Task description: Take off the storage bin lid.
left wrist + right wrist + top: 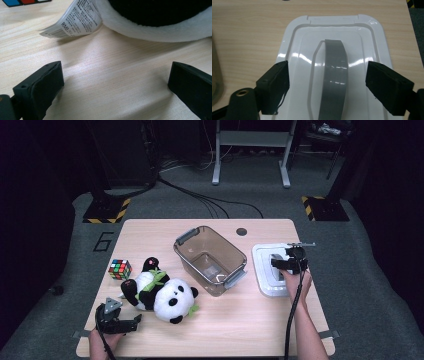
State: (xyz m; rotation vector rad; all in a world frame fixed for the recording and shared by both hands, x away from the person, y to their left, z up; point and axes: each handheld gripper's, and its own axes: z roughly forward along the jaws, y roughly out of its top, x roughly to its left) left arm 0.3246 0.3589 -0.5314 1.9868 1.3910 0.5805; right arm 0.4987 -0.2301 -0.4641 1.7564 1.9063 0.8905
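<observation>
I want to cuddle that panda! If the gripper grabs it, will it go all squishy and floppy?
Probably yes. The panda has thick plush fur and lies slumped on the table, so it likely squashes between the jaws of the open left gripper. Its limbs would probably dangle. It looks light for its size, and the fur should give good grip.

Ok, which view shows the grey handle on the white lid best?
The right gripper view: the grey handle runs up the middle of the white lid, between the right gripper's open jaws. In the high view the lid lies right of the clear bin, its handle largely hidden under the gripper.
</observation>
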